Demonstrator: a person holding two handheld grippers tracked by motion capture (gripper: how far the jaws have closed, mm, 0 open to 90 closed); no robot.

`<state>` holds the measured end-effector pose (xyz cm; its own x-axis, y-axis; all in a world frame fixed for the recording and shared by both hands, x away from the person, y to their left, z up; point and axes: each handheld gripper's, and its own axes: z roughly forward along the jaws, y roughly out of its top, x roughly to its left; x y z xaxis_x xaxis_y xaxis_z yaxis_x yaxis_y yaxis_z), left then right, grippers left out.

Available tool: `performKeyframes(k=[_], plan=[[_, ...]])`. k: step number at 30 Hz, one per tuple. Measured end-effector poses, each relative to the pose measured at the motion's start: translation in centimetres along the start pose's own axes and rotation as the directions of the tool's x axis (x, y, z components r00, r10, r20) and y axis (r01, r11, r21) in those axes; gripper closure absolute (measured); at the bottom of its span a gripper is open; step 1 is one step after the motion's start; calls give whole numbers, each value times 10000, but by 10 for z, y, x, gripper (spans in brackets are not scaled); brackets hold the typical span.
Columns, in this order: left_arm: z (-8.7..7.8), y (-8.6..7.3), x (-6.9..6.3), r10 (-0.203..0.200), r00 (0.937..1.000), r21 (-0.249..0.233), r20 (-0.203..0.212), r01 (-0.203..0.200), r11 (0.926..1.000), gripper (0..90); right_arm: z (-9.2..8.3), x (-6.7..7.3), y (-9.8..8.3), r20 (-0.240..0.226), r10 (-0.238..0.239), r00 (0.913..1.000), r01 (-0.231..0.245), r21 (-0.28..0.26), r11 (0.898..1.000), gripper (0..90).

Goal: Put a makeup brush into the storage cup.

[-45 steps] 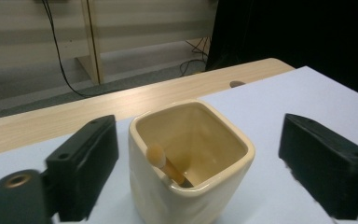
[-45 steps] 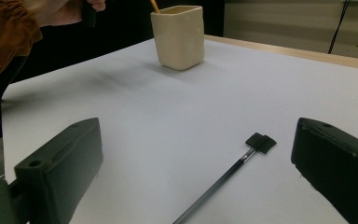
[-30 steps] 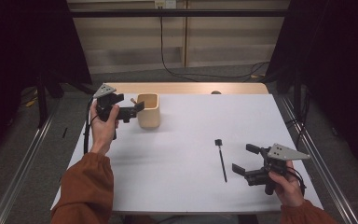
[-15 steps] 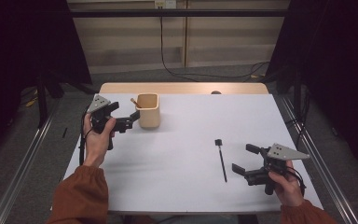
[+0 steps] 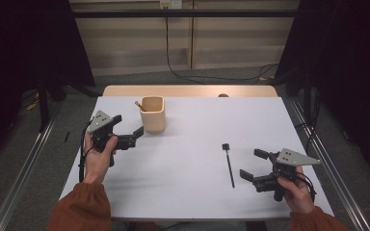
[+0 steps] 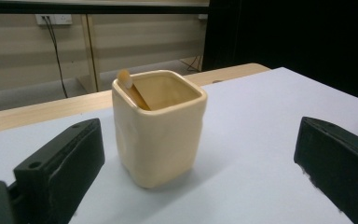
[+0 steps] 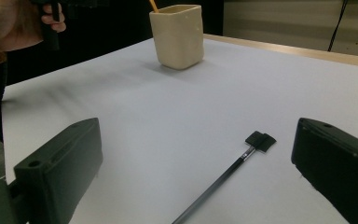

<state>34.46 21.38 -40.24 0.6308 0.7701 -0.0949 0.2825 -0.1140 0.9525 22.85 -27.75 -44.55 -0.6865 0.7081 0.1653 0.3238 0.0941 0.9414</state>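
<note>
Left claw (image 5: 129,131) spread apart beside cream square ceramic cup (image 5: 152,113); right claw (image 5: 256,165) spread apart near thin black brush (image 5: 228,164).

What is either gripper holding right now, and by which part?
Nothing. The left gripper is open beside the cup; the right gripper is open near the black stick lying on the table.

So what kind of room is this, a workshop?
More likely a lab recording booth: a white table ringed by black curtains, a person holding a claw tool in each hand, with just a cup and a brush as props.
</note>
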Motion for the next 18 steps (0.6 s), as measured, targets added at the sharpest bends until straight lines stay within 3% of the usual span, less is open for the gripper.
performKeyframes(k=[12, 18], plan=[[-19, -10, -12, -66, 9997, 122, 230, 63, 9999, 15, 2, -2, 0, 53, 54, 10000, -54, -9, 10000, 13], [-31, -16, -9, -270, 9996, -19, -98, 270, 9996, 15, 4, -5, 0, 190, 200, 9996, -201, 33, 9998, 14]])
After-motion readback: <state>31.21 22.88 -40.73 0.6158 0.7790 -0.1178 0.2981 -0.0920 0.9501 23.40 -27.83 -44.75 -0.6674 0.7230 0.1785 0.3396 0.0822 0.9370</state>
